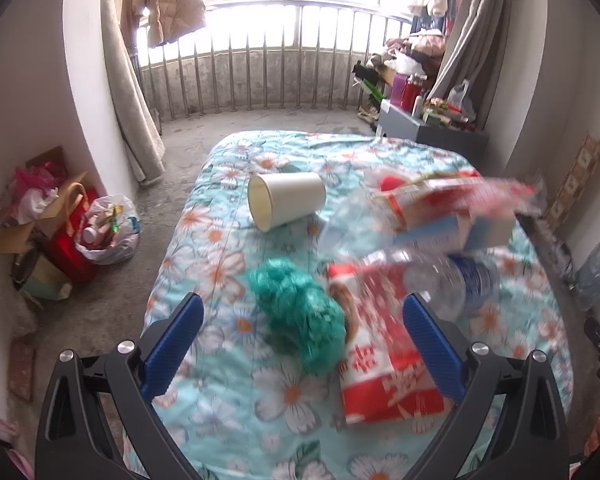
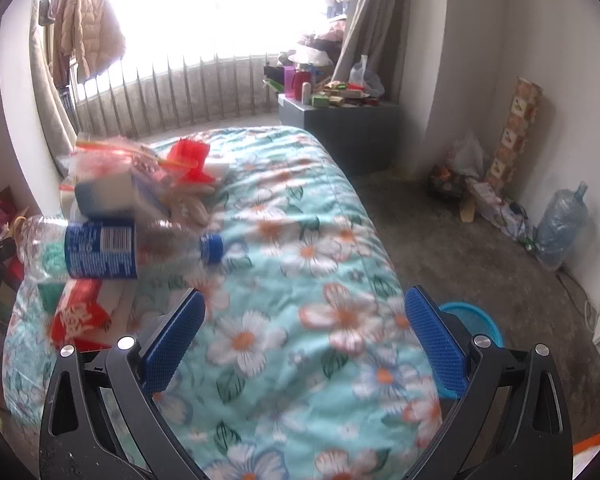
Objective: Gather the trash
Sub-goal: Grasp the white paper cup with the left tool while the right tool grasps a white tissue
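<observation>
Approach step, nothing picked yet. L gripper (image 1: 302, 314) jaws wide, empty, over green wad (image 1: 296, 312) on bed (image 1: 228, 396); R gripper (image 2: 304, 320) likewise empty. Bottle (image 2: 112, 252) just right of wad. Next I lower L, pinch wad.

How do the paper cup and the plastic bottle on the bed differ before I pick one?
The paper cup is opaque cream with an open mouth; the plastic bottle is clear with a blue label and a blue cap on. The cup is short and tapered, the bottle longer and slimmer. The cup lies apart on bare quilt; the bottle lies against the red packet and other wrappers. Both lie on their sides and neither is held.
</observation>
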`<state>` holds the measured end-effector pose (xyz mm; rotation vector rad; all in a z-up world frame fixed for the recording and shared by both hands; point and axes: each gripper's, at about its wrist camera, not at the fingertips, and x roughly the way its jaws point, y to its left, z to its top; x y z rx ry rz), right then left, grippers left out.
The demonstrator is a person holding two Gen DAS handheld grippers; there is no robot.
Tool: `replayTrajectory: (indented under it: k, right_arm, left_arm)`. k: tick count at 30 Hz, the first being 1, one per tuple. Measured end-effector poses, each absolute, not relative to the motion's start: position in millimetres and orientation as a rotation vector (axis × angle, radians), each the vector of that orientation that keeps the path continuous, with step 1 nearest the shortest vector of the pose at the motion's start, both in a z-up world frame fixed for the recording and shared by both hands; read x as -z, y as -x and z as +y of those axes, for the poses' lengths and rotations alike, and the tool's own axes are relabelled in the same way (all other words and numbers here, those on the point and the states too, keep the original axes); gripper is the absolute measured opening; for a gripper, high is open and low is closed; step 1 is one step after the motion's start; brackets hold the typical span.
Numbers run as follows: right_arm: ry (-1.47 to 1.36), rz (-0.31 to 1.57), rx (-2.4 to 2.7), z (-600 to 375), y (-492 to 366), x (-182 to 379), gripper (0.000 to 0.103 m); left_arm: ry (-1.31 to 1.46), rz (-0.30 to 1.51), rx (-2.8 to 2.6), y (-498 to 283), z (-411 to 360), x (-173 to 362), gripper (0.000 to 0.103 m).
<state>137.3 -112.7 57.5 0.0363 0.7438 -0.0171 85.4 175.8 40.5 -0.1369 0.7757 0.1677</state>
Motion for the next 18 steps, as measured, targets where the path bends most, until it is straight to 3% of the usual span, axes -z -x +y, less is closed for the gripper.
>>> replayTrajectory:
  k: [9, 13, 18]
  right_arm:
    - [-0.236, 0.762, -0.043, -143, -197, -67, 0.095]
    - [-0.552, 0.853, -0.264, -168, -254, -57, 0.095]
    - [-0.929, 1.084, -0.543, -157, -344, -6, 0.093]
  left_arm:
    - [0.462, 0.692, -0.030, -140, 245, -38, 0.097]
    - [0.583, 0.721, 0.061, -179, 269, -28, 0.097]
    - [0.730, 0.783, 0.136, -224, 288, -3, 0.096]
